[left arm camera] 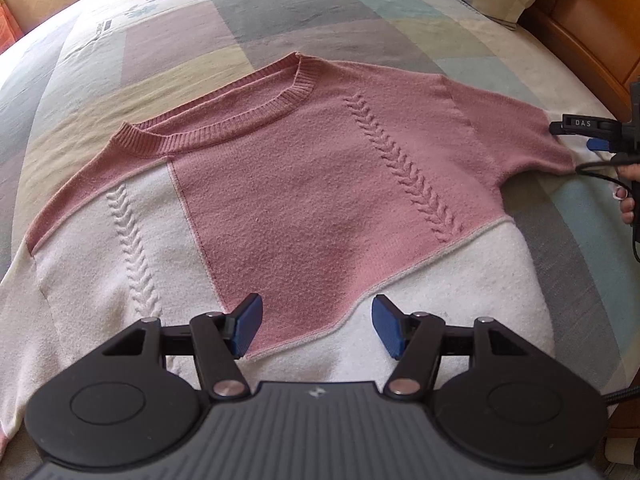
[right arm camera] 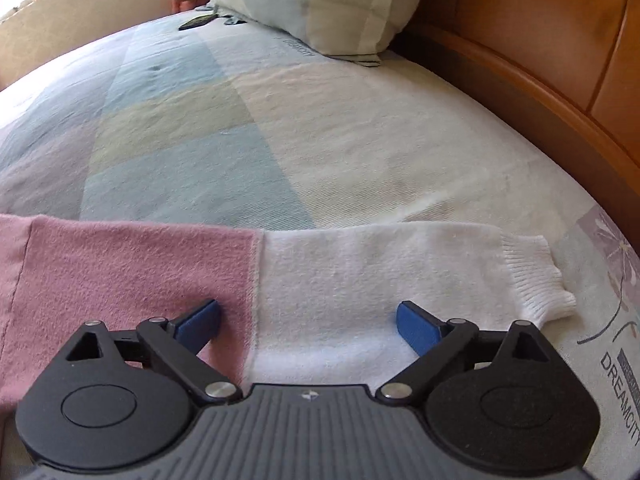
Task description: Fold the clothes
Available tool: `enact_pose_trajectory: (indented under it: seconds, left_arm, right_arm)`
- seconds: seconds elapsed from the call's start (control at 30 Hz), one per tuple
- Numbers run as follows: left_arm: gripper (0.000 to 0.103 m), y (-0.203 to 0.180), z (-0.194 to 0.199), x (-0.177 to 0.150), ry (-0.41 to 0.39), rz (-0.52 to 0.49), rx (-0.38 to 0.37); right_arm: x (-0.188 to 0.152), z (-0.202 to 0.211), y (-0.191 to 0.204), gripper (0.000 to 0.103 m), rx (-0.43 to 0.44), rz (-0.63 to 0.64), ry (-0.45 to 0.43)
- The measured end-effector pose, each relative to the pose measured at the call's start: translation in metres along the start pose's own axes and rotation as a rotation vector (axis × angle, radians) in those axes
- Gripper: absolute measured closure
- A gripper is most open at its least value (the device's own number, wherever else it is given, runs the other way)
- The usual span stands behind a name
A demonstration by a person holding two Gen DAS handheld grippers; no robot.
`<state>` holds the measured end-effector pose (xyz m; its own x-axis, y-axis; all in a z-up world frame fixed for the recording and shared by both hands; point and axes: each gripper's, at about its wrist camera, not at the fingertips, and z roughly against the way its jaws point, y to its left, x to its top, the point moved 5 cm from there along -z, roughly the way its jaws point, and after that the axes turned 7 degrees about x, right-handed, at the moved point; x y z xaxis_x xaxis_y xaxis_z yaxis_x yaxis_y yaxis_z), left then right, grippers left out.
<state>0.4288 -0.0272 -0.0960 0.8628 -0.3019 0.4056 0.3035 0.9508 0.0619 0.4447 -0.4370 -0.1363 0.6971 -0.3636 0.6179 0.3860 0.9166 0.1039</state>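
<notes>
Lying flat, pink-and-white sweater (left arm camera: 304, 200), cable-knit stripes

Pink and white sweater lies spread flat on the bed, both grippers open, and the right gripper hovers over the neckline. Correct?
Not quite. The right gripper hovers over the sleeve, where pink meets white, near the ribbed cuff, not the neckline; the right wrist view shows this. The rest holds: the sweater lies flat on the bed and the left gripper is open too.

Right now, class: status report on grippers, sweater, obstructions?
Left gripper open over hem. Right gripper open over sleeve. Sweater flat, unfolded. Nothing in the way.
</notes>
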Motion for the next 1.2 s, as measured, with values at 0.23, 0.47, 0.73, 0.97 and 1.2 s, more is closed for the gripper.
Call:
enact_pose_trajectory:
  seconds: [0.23, 0.47, 0.73, 0.97, 1.2]
  left_arm:
    - [0.041, 0.006, -0.001, 0.000, 0.000, 0.028, 0.013]
    - [0.041, 0.005, 0.004, 0.001, -0.013, -0.027, 0.026]
    - [0.041, 0.008, 0.003, 0.000, -0.019, 0.008, 0.025]
    - [0.041, 0.009, -0.001, -0.003, 0.003, -0.013, 0.035]
    - [0.041, 0.012, -0.005, -0.003, 0.022, -0.006, 0.041]
  right_arm:
    - [0.009, 0.016, 0.028, 0.005, 0.113, 0.026, 0.028]
    - [0.018, -0.038, 0.042, 0.000, 0.069, 0.083, -0.049]
    - [0.033, 0.005, 0.034, 0.000, 0.152, 0.048, -0.036]
    - [-0.033, 0.020, 0.066, 0.000, 0.331, 0.162, 0.073]
    - [-0.002, 0.036, -0.002, 0.000, 0.204, -0.004, -0.041]
